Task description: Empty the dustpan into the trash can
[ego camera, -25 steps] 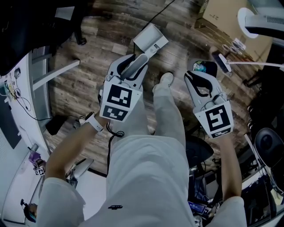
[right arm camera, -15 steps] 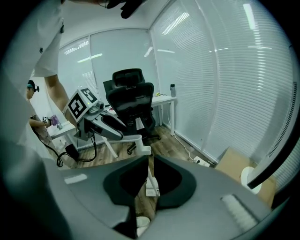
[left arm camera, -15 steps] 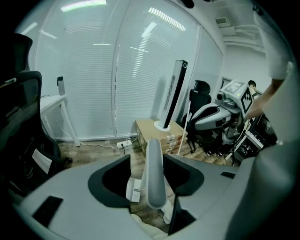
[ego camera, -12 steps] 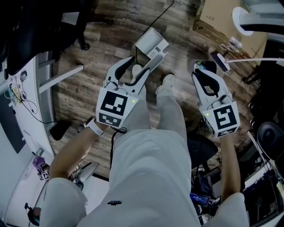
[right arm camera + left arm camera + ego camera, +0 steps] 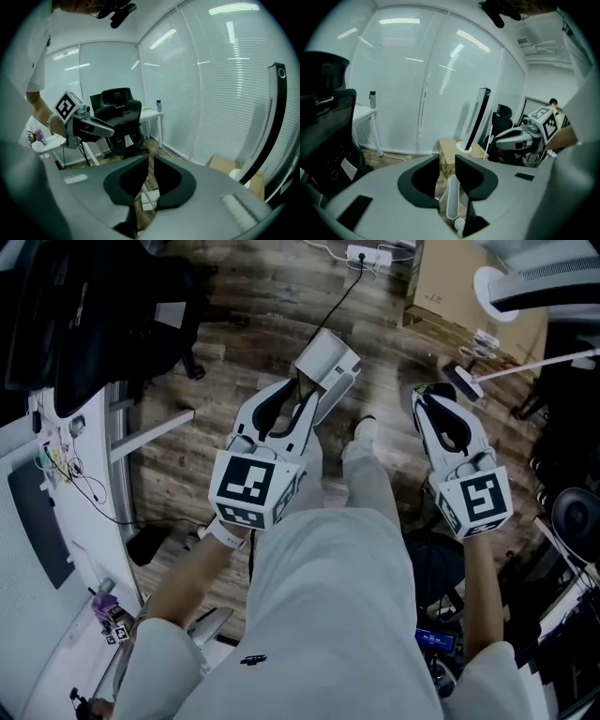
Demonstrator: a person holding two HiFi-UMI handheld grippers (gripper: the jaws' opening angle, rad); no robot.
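Carrying looks like the step in hand. The dustpan [image 5: 326,362] appears lifted clear of the wooden floor [image 5: 244,334], just ahead of the left tool [image 5: 447,161], whose jaws are closing on its white handle [image 5: 452,199]. Next, I judge, the pan must be brought over the trash can and tipped mouth-down, with a firm grip so it does not swing. No can shows for certain ahead of either tool.

A cardboard box [image 5: 441,296] stands well beyond the right tool [image 5: 150,159], its contents hidden. The dustpan's hollow faces away — what it holds cannot be told. The right tool's jaws stand nearly together, with only a thin pale line in the slit.
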